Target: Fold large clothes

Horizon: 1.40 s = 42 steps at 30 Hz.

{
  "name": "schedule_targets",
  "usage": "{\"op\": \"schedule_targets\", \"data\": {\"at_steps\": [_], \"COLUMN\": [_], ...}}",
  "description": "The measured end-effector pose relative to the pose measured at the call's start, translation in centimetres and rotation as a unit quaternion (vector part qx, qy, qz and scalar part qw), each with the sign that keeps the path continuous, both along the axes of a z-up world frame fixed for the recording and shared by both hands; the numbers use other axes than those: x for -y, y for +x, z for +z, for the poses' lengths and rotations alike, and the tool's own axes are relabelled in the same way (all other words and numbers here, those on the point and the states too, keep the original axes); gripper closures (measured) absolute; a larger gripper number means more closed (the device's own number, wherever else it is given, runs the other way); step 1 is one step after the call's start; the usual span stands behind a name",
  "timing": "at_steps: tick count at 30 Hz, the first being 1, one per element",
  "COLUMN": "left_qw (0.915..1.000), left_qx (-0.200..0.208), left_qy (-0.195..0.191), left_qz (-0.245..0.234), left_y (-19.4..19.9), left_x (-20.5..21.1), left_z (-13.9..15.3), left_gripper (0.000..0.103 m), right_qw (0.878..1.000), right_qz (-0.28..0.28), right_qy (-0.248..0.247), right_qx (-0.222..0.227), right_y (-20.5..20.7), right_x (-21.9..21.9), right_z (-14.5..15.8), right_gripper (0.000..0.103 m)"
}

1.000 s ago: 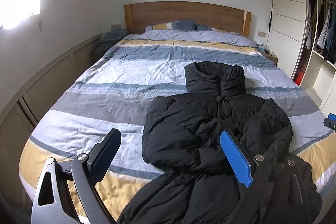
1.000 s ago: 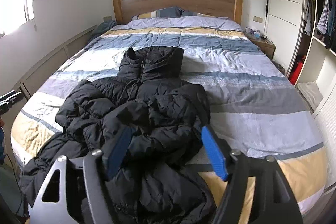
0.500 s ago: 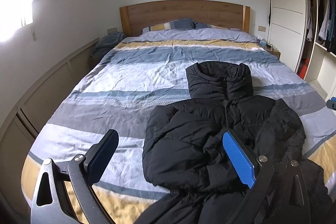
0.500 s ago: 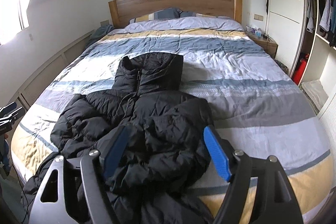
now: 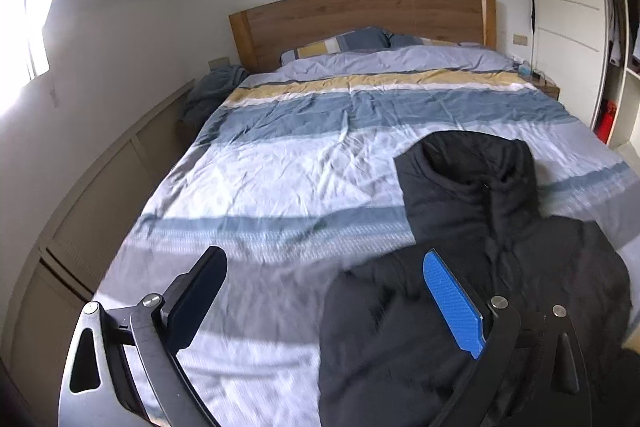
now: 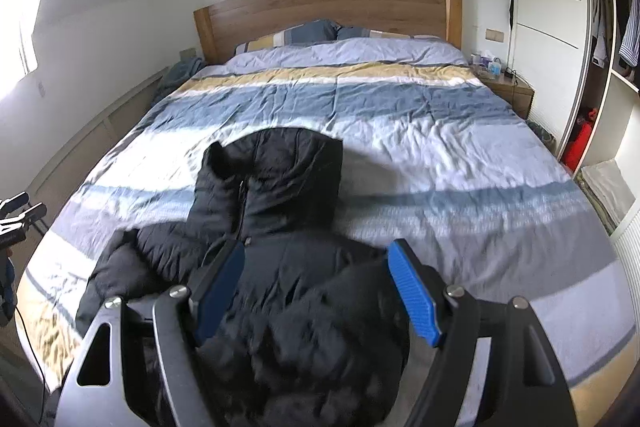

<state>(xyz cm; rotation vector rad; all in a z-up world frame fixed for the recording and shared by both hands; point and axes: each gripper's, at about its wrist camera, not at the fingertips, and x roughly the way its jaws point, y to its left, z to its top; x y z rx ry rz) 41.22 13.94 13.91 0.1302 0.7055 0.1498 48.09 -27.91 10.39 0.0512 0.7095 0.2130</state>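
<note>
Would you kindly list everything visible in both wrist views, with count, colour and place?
puffer jacket: one, black, crumpled on the near half of the bed
duvet: one, blue, yellow, grey and white stripes, covering the bed
pillows: at least two, striped, at the headboard
headboard: one, wood, against the far wall
bedside table: one, wood, right of the bed
wardrobe: one, white, right wall
left gripper: one, open
right gripper: one, open, over the jacket
</note>
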Motion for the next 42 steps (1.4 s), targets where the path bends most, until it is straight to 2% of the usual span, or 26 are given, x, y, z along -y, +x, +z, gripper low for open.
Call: {"op": "schedule_targets", "data": {"at_steps": [3, 5, 9, 11, 13, 17, 21, 29, 32, 37, 40, 41, 42], "left_qw": [0.9990, 0.9962, 0.9860, 0.9801, 0.9764, 0.9744, 0.9690, 0.9431, 0.9408, 0.9224, 0.9201, 0.9226, 0.9242], "left_qx": [-0.028, -0.050, -0.078, -0.092, -0.102, -0.105, -0.098, -0.093, -0.101, -0.125, -0.135, -0.139, -0.145], "left_qy": [-0.034, -0.071, -0.147, -0.176, -0.190, -0.199, -0.227, -0.319, -0.324, -0.364, -0.367, -0.359, -0.352], "left_qz": [-0.004, -0.012, -0.012, -0.005, 0.003, 0.009, 0.008, 0.005, -0.010, -0.031, -0.031, -0.027, -0.026], "left_y": [4.8, 8.2, 13.5, 16.4, 19.2, 23.5, 26.7, 30.8, 31.6, 32.7, 33.0, 33.1, 33.1], "left_x": [-0.9, -1.2, -1.3, -0.9, -0.5, 0.4, 0.4, 0.7, 1.8, 2.9, 3.5, 3.7, 3.9], "left_z": [-0.5, -1.5, -4.7, -6.9, -9.0, -12.0, -14.4, -19.0, -19.9, -21.5, -21.9, -22.1, -22.2], "left_gripper": [0.013, 0.014, 0.017, 0.019, 0.020, 0.020, 0.020, 0.019, 0.019, 0.018, 0.020, 0.027, 0.050], "right_qw": [1.000, 0.999, 0.996, 0.996, 0.994, 0.991, 0.989, 0.984, 0.981, 0.981, 0.981, 0.981, 0.981], "right_qz": [-0.005, -0.008, -0.014, -0.015, -0.012, -0.017, -0.015, -0.005, -0.001, 0.008, 0.012, 0.012, 0.013], "right_qy": [0.019, 0.038, 0.074, 0.075, 0.078, 0.097, 0.119, 0.152, 0.170, 0.173, 0.173, 0.173, 0.171], "right_qx": [-0.009, -0.018, -0.043, -0.056, -0.070, -0.087, -0.090, -0.090, -0.091, -0.088, -0.089, -0.089, -0.090], "right_y": [3.7, 6.5, 12.3, 15.1, 18.3, 23.3, 26.7, 31.0, 31.8, 32.7, 33.2, 33.2, 33.3], "right_x": [0.5, 0.8, 1.1, 0.8, 0.1, -0.9, -1.8, -2.8, -2.9, -3.5, -3.9, -4.0, -4.1], "right_z": [-0.1, -0.7, -3.4, -5.0, -7.2, -11.0, -13.7, -16.8, -17.7, -18.5, -18.9, -19.0, -19.0], "right_gripper": [0.029, 0.030, 0.030, 0.030, 0.030, 0.030, 0.030, 0.030, 0.030, 0.032, 0.042, 0.053, 0.065]}}
